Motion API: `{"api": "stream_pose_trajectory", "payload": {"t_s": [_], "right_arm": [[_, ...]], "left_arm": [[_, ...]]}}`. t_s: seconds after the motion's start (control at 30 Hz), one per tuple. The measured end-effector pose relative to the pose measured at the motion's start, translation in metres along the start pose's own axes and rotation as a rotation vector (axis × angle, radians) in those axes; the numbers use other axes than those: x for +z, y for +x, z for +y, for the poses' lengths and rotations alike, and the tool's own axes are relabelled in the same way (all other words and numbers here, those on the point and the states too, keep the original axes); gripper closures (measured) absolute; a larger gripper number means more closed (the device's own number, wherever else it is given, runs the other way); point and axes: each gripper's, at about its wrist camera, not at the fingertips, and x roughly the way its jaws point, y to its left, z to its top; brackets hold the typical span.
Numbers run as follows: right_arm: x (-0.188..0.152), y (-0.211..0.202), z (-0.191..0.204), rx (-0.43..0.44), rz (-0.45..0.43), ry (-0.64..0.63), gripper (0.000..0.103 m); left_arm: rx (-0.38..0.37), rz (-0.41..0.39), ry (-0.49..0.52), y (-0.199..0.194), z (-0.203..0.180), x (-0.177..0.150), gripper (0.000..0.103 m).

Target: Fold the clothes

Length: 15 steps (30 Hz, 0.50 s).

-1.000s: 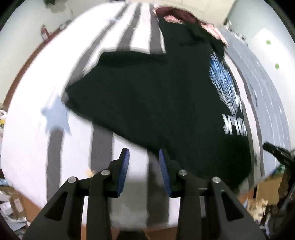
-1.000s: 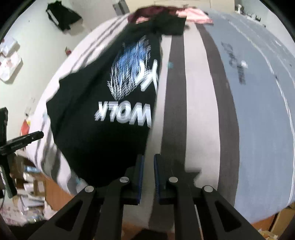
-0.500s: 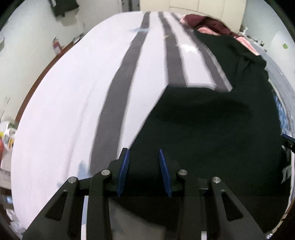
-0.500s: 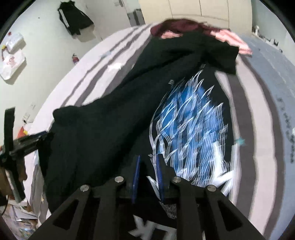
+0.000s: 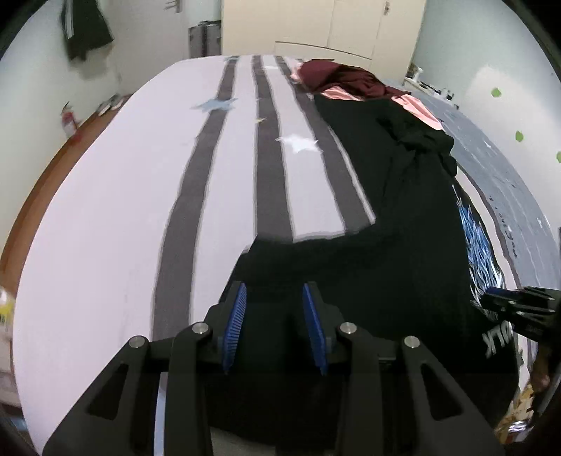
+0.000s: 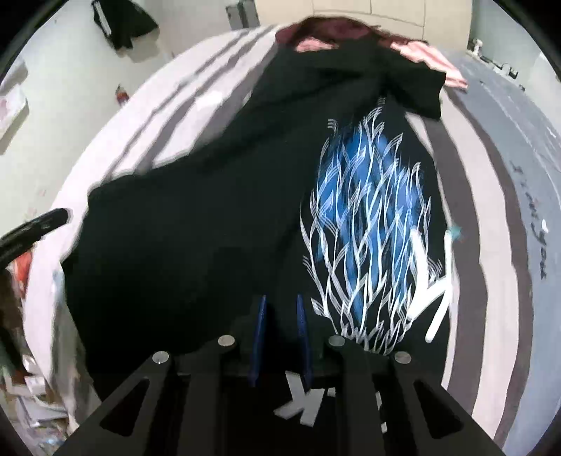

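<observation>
A black T-shirt with a blue and white print lies stretched lengthwise on the striped bed cover. My left gripper hovers low over the shirt's near left corner. Its blue pads stand apart, with black cloth showing in the gap and nothing pinched. My right gripper is over the shirt's near edge, just left of the print. Its pads keep a narrow gap, and only dark cloth shows behind it. The right gripper's tip shows at the right edge of the left wrist view.
Maroon and pink clothes are piled at the bed's far end, touching the shirt's top. A grey blanket covers the bed's right side. A dark garment hangs on the left wall. Clutter lies on the floor past the bed's near left edge.
Both grippers have moved from the bare cover onto the shirt: the left now over its near left corner, the right beside the print. The right pads stand slightly wider.
</observation>
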Motion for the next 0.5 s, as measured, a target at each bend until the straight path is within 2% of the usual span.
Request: {"api": "stream_pose_trajectory", "payload": {"t_s": [0.03,0.17,0.3,0.4,0.5], "right_arm": [[0.008,-0.001,-0.004,0.008,-0.014,0.016,0.086],[0.045,0.003,-0.03,0.025,-0.073,0.046,0.08],[0.09,0.022,-0.082,0.013,-0.084,0.061,0.08],[0.127,0.033,-0.124,-0.008,-0.097,0.049,0.08],[0.159,0.045,-0.166,-0.009,-0.111,0.037,0.079]], "left_arm": [[0.008,0.012,-0.002,0.014,-0.003,0.006,0.072],[0.151,0.134,-0.005,0.065,-0.003,0.005,0.072],[0.316,0.103,0.033,0.054,-0.018,0.013,0.072],[0.282,0.062,-0.018,0.044,-0.046,0.039,0.071],[0.198,0.002,-0.01,0.05,-0.094,0.074,0.069]]}}
